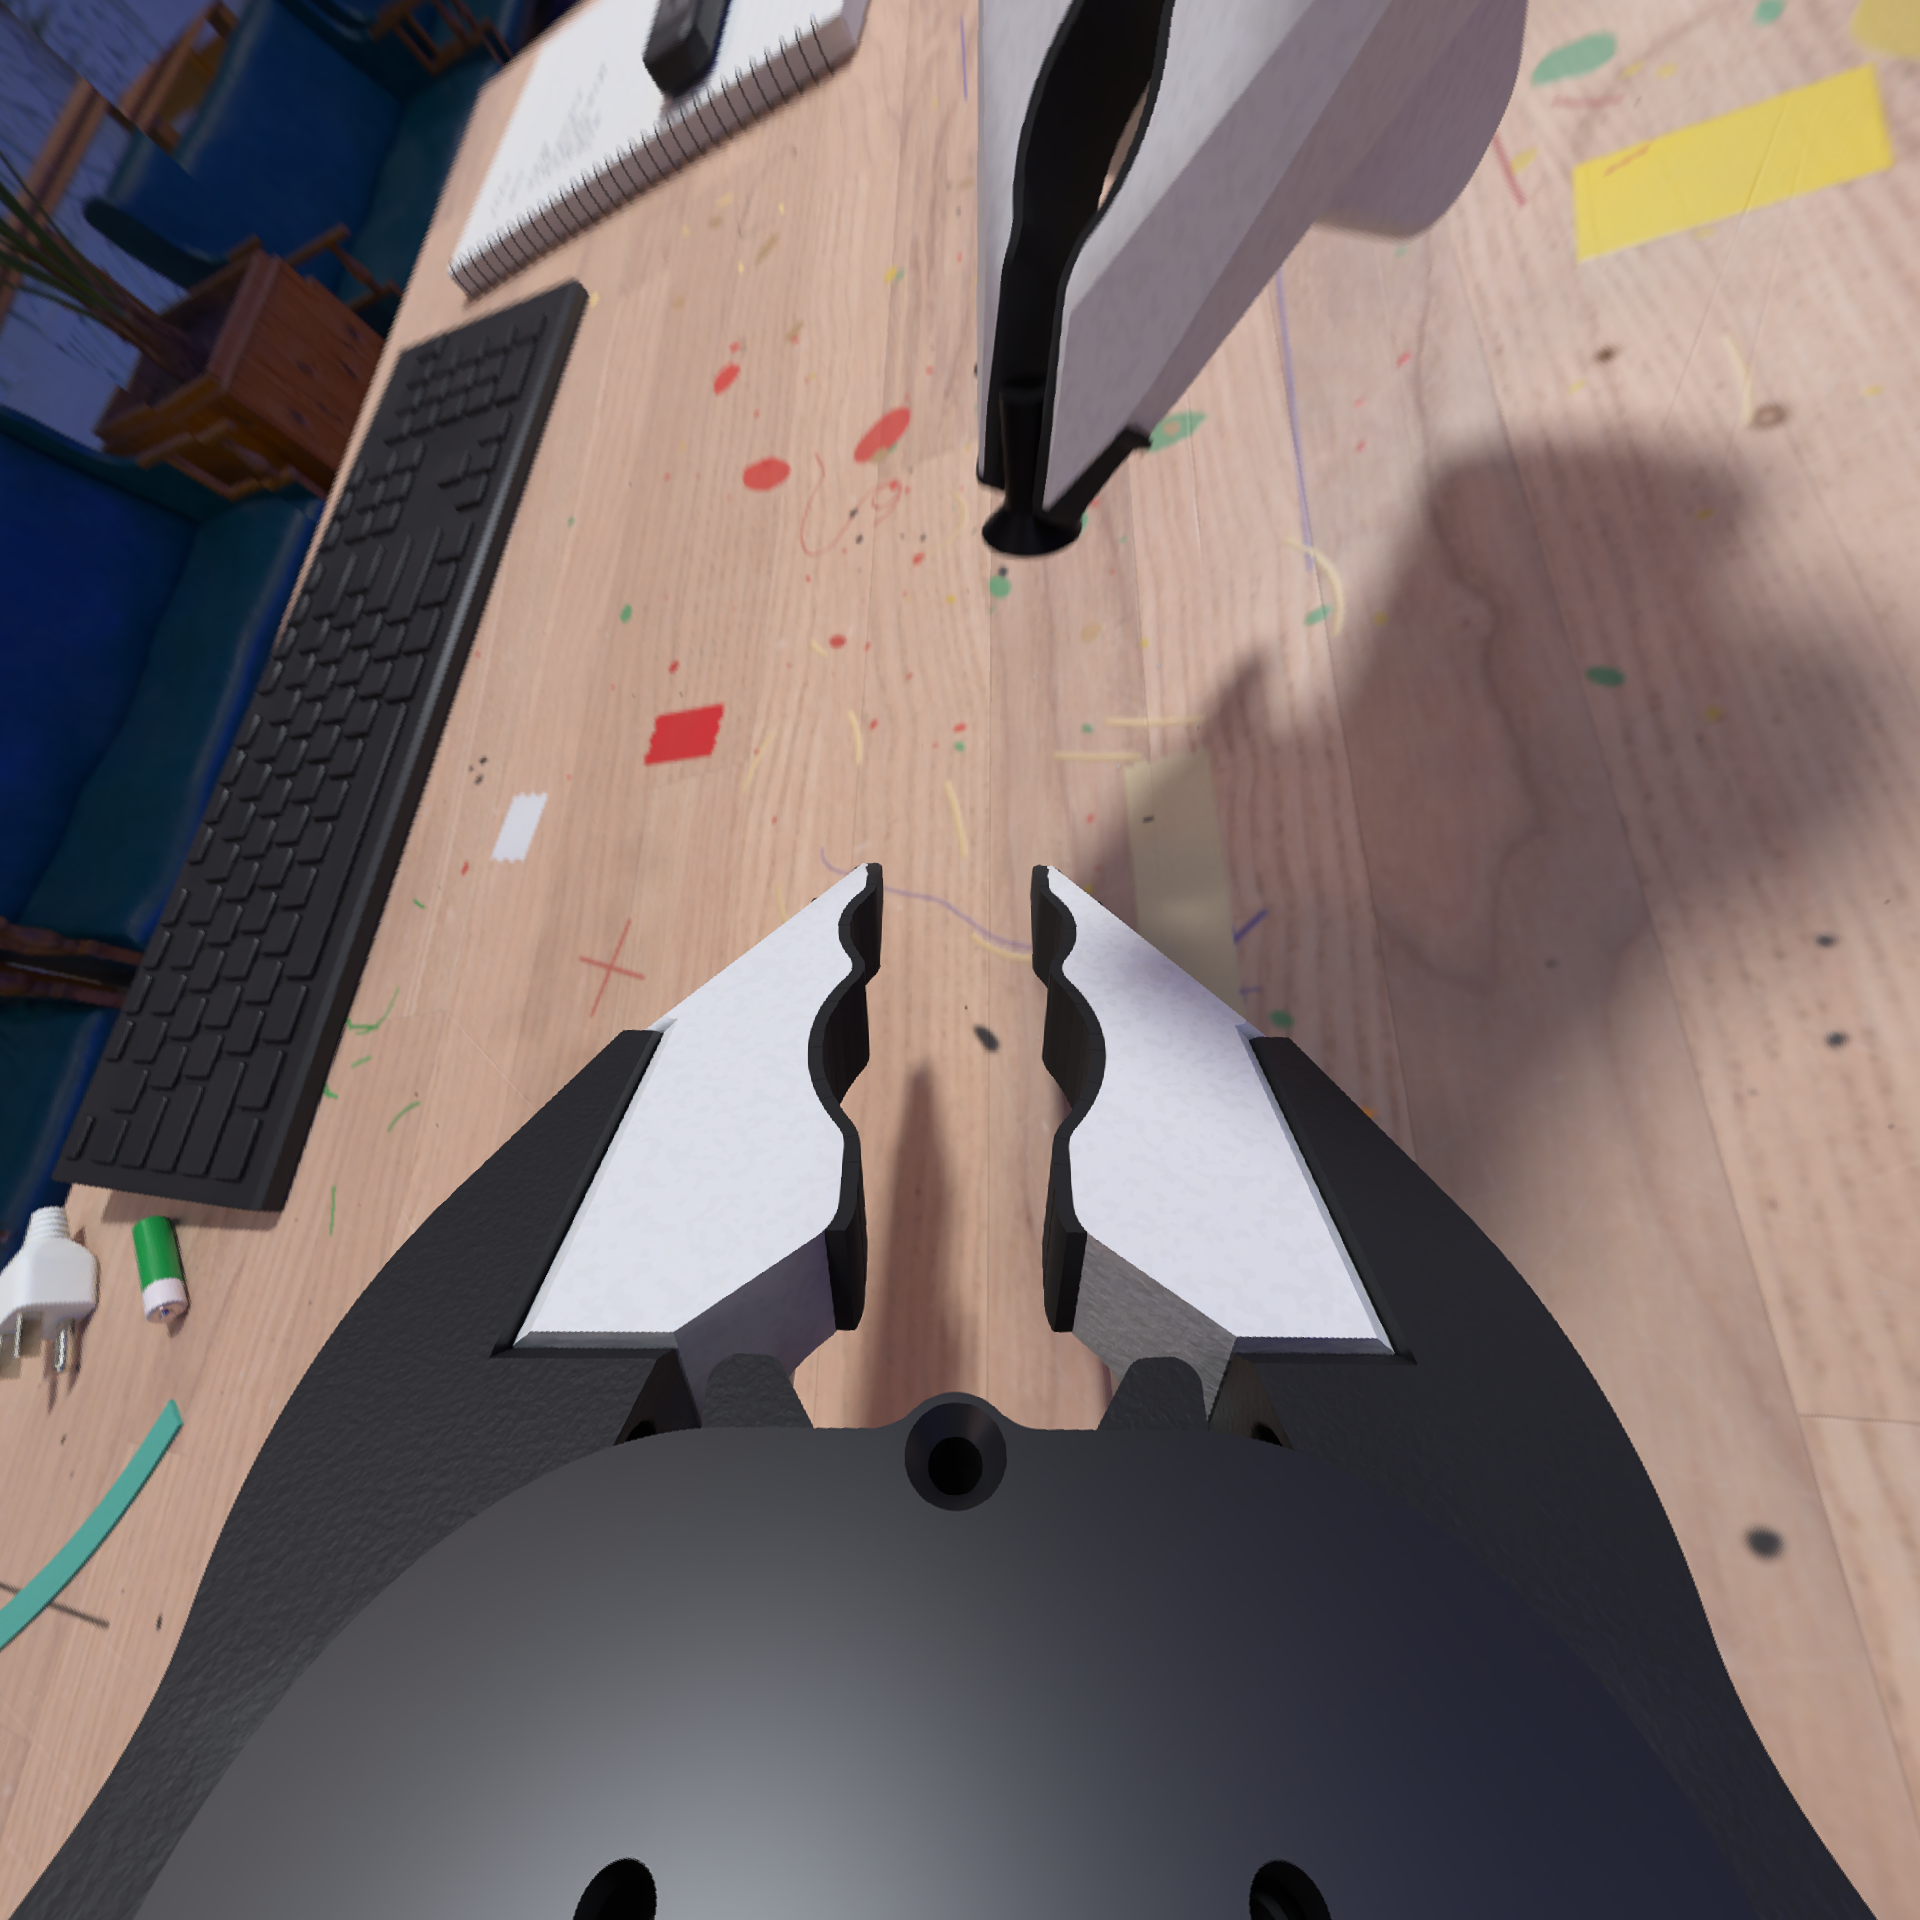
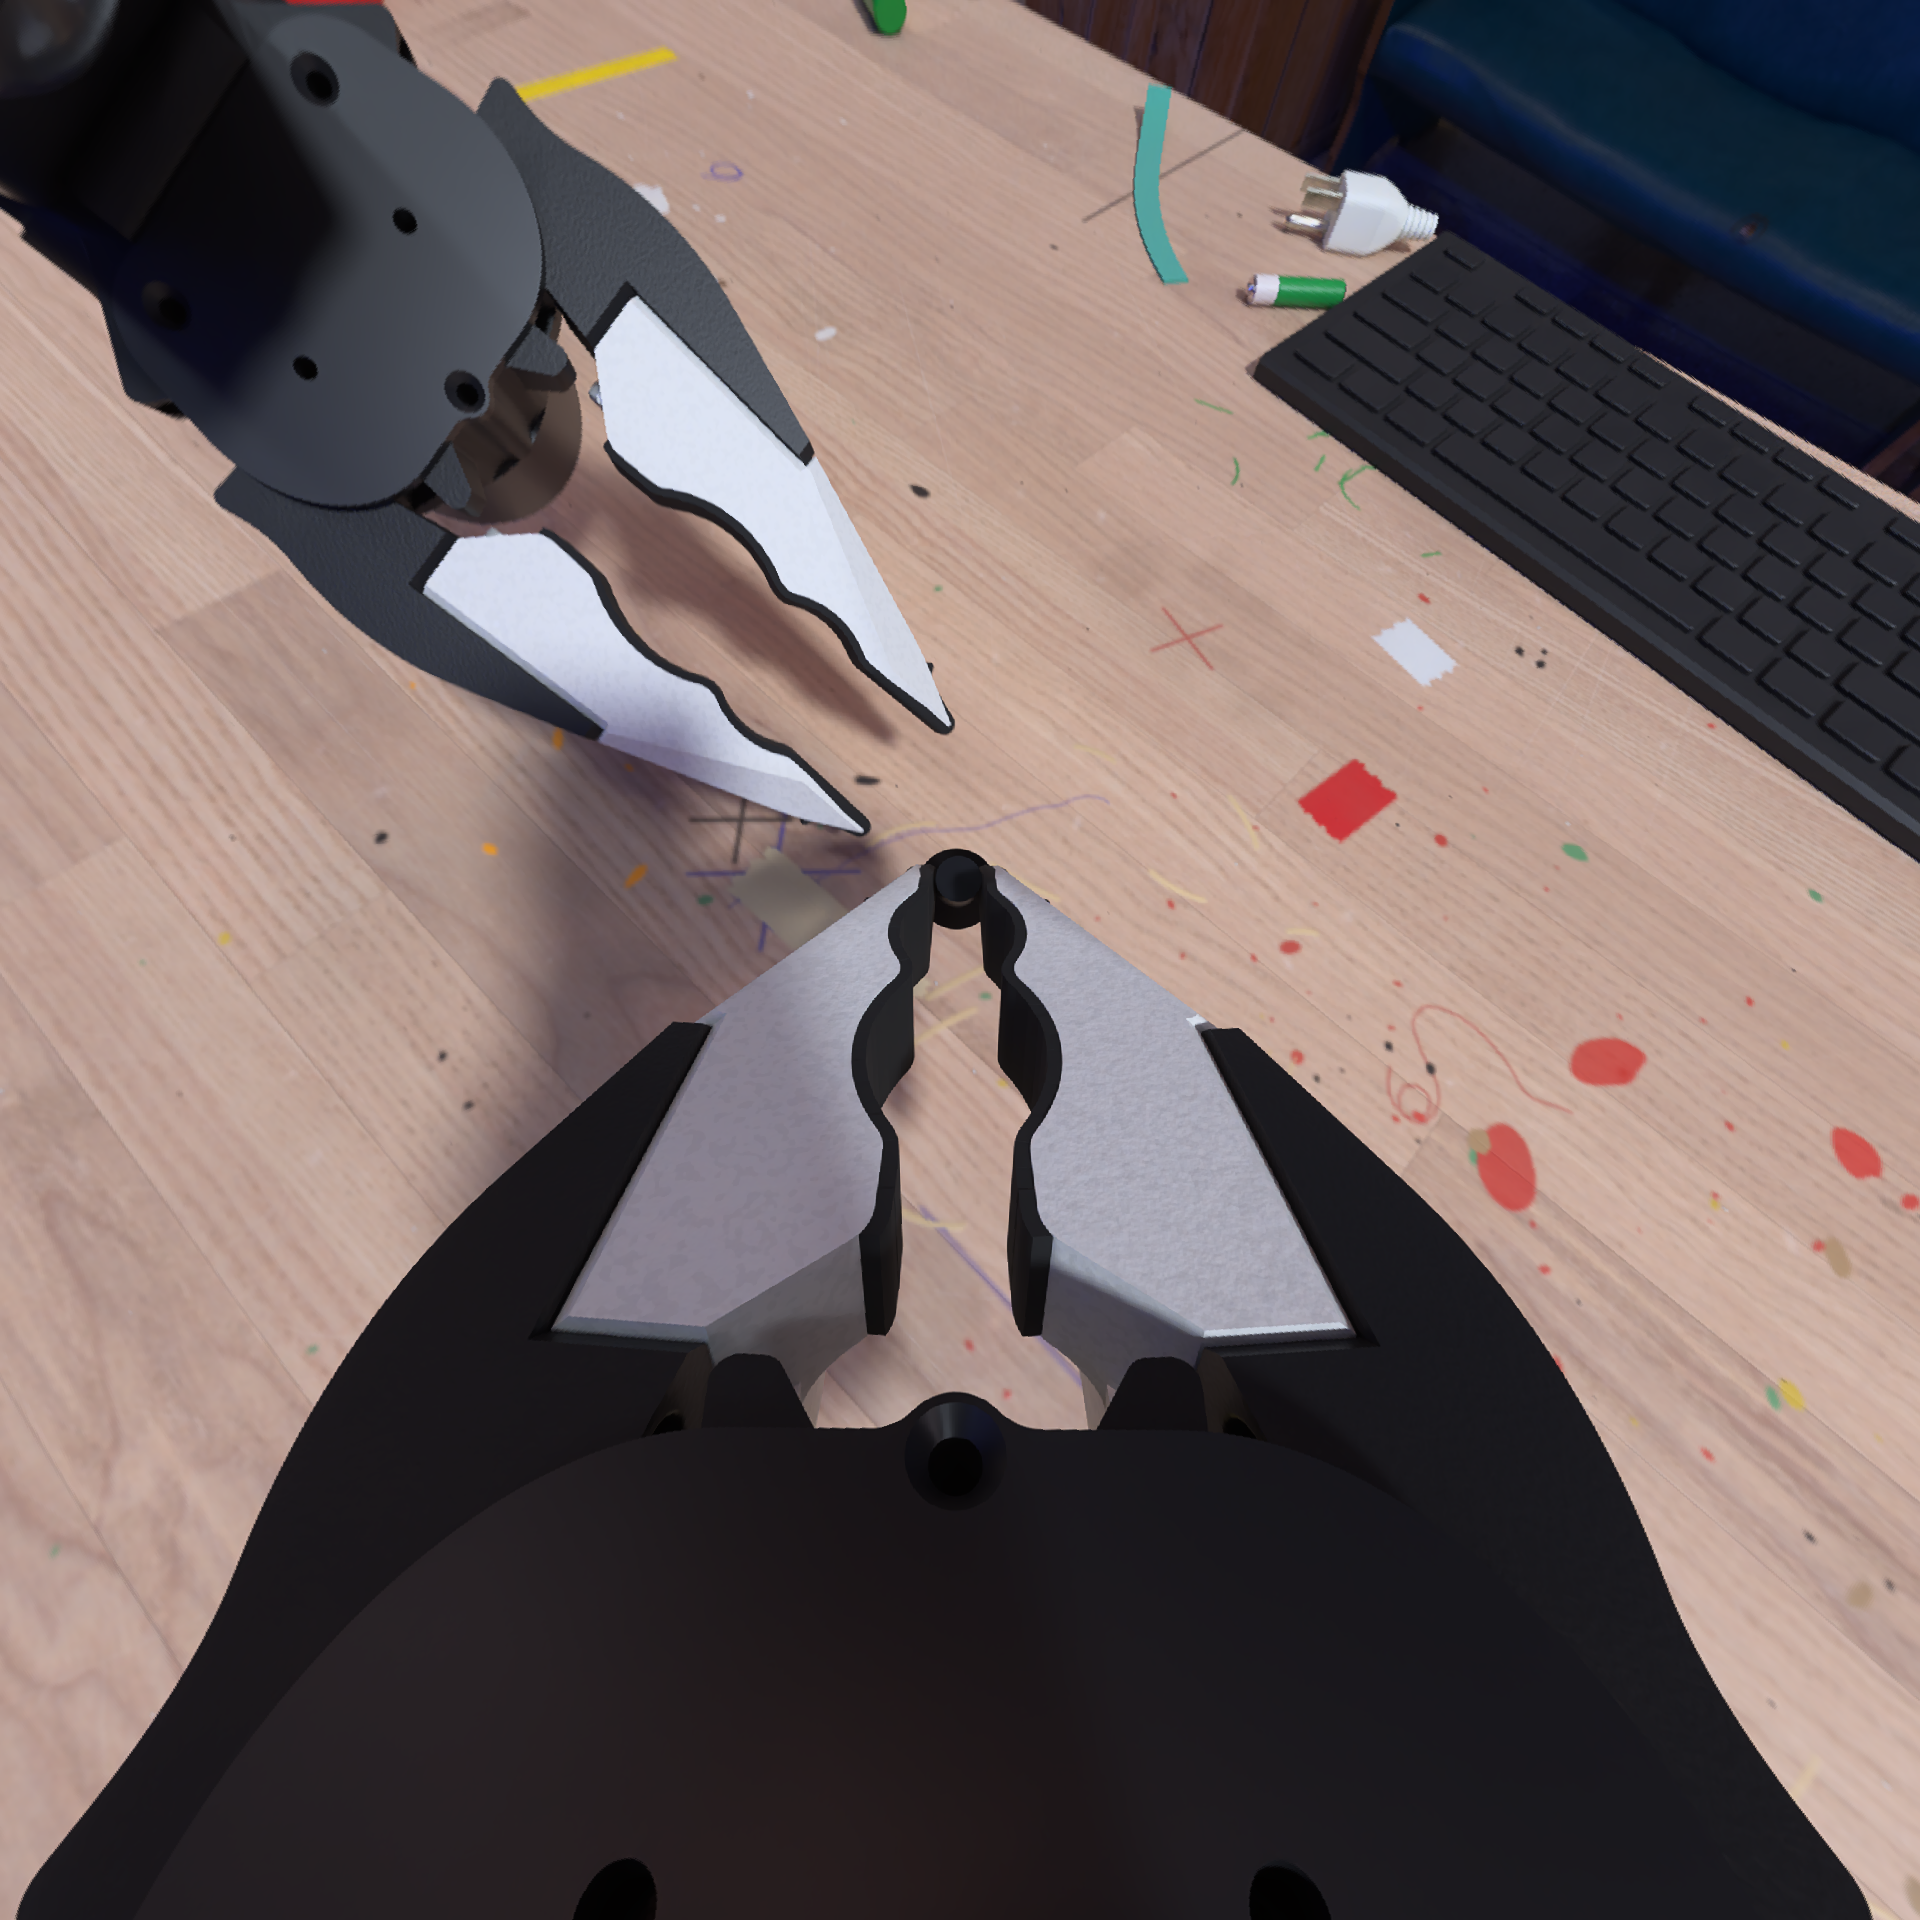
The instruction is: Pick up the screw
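Observation:
The screw (image 2: 956, 878) is small and black, and my right gripper (image 2: 957, 906) is shut on it at its very fingertips. In the left wrist view the right gripper (image 1: 1044, 468) points down at the wooden table (image 1: 1455, 1143), and the screw (image 1: 1031, 532) hangs from its tips, flared head lowest. I cannot tell whether the head touches the wood. My left gripper (image 1: 956, 883) is open and empty, low over the table and a short way from the screw. It also shows in the right wrist view (image 2: 902, 774), tips close to the right gripper's tips.
A black keyboard (image 1: 312, 790) lies along the table edge, with a spiral notebook (image 1: 623, 145) carrying a black object beyond it. A white plug (image 1: 42, 1288), a green battery (image 1: 158, 1262) and a teal strip (image 1: 94, 1527) lie near the keyboard's end. Blue seating (image 2: 1662, 94) stands past the edge.

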